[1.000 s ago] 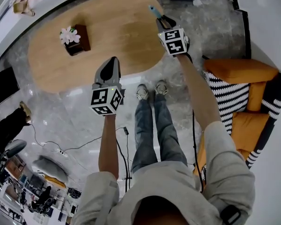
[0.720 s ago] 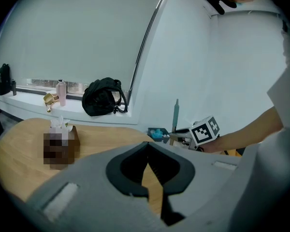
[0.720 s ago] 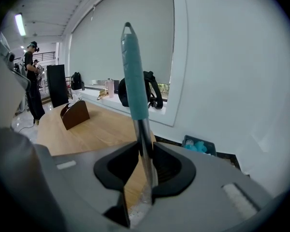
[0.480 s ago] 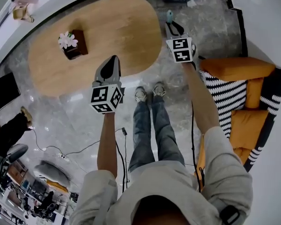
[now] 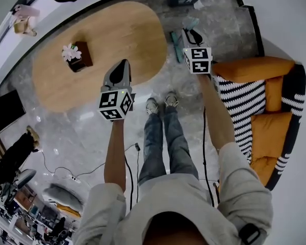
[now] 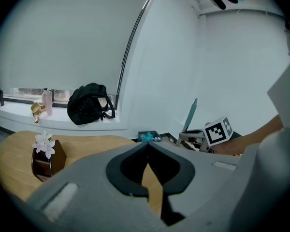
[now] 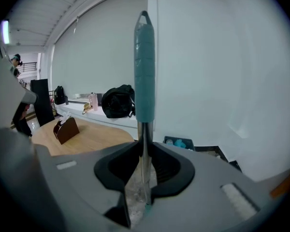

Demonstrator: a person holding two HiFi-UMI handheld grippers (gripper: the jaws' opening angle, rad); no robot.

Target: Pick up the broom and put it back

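Right claw [image 7: 144, 146] gripped the broom [image 7: 144, 66] by its metal shaft, the jaws having just been closing on it. The teal grip stood upright above them. Only the right gripper view showed this pinch. The left gripper view showed the left claw [image 6: 147, 146] closed with nothing between its jaws. The head view placed the left claw over the table [image 5: 66, 86] edge and the right claw off the table's end, over the floor.
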